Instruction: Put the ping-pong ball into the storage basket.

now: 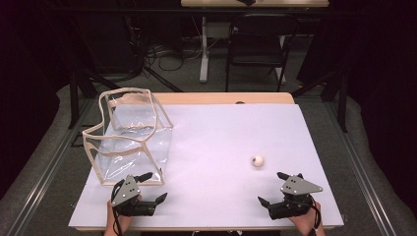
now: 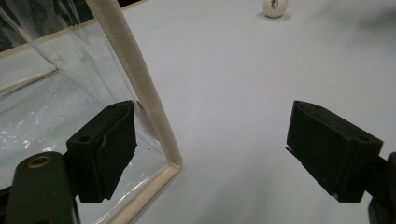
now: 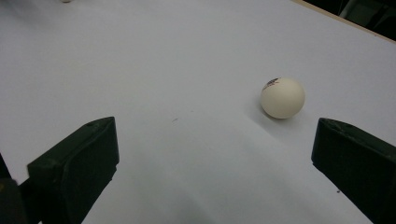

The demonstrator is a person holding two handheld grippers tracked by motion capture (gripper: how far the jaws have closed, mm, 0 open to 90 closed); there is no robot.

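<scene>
A small white ball (image 1: 257, 161) with a dark print lies on the white table sheet (image 1: 221, 142), right of the middle. In the right gripper view the ball (image 3: 282, 97) sits a short way ahead, nearer the right jaw. My right gripper (image 1: 278, 188) rests open near the front right edge, nothing between its jaws. A clear plastic bag (image 1: 129, 135) with cream-trimmed edges stands at the left. My left gripper (image 1: 152, 187) is open at the front left, just before the bag's near corner (image 2: 170, 161); its left jaw stands beside the trim.
The table's wooden edge (image 1: 221, 97) runs along the back. Beyond it, on the floor, stand a dark folding chair (image 1: 256, 42), a white table leg (image 1: 203, 49) and loose cables. Dark curtains close in both sides.
</scene>
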